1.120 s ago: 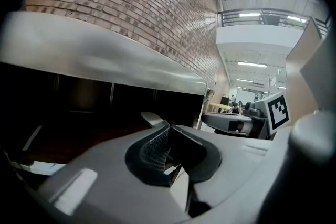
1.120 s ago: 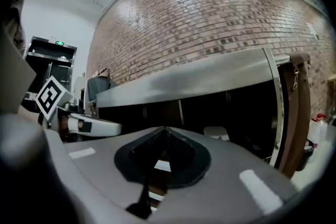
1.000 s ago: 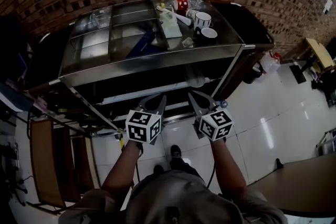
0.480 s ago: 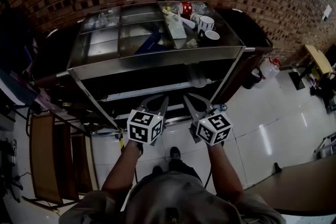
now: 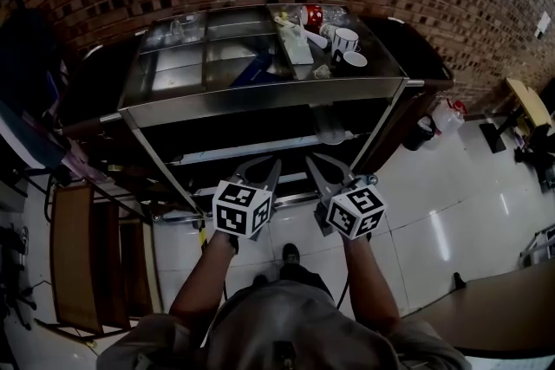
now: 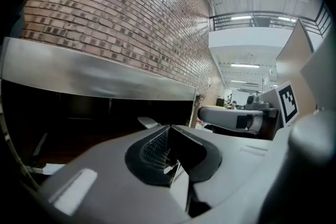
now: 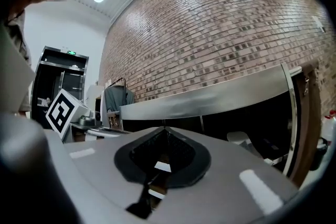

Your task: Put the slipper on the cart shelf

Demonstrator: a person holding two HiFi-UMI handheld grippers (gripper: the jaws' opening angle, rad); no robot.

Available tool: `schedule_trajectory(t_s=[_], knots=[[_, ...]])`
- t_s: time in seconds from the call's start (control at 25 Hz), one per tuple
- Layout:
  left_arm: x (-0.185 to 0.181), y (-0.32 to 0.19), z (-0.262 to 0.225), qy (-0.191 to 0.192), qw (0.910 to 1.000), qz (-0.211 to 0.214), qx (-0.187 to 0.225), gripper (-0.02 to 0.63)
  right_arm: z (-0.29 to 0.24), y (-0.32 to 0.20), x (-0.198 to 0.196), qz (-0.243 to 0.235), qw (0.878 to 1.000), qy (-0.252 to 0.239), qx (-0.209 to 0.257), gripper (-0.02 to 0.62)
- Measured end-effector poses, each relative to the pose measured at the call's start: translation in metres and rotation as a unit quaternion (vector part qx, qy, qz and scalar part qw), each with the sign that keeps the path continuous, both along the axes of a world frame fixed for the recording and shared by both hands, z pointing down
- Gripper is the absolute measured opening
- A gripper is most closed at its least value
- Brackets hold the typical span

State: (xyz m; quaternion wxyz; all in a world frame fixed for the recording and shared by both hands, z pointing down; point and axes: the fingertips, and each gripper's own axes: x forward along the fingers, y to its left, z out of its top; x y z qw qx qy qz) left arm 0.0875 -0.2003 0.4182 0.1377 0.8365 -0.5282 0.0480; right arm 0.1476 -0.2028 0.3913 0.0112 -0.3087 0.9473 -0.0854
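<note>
A steel cart (image 5: 260, 95) stands against the brick wall, right in front of me. On its dark middle shelf lies a pale object (image 5: 329, 131), possibly the slipper; it also shows as a pale object (image 6: 147, 122) in the left gripper view and a pale object (image 7: 242, 139) in the right gripper view. My left gripper (image 5: 270, 163) and right gripper (image 5: 310, 161) hover side by side low before the cart, both pointing at it. Each is shut with nothing between its jaws. In their own views the left gripper (image 6: 168, 126) and right gripper (image 7: 164, 128) show tips pressed together.
The cart's top tray carries mugs (image 5: 345, 39), a red can (image 5: 310, 15) and a blue item (image 5: 256, 69). A wooden frame (image 5: 78, 256) stands at the left. A white jug (image 5: 447, 113) sits on the tiled floor at the right, and a table corner (image 5: 503, 299) is at the lower right.
The head view has shifted, so the cart sits a little further right and lower in the frame. Both grippers stay shut and almost in place.
</note>
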Motion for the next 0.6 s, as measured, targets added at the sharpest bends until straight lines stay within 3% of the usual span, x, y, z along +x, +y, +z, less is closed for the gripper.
schedule_trajectory(t_s=[0.6], knots=[[-0.0056,0.0013,-0.0057,0.003,1.0000,-0.004,0.002,0.008,-0.0098,0.0003,-0.0092,-0.010,1.000,-0.008,0.001,0.000]])
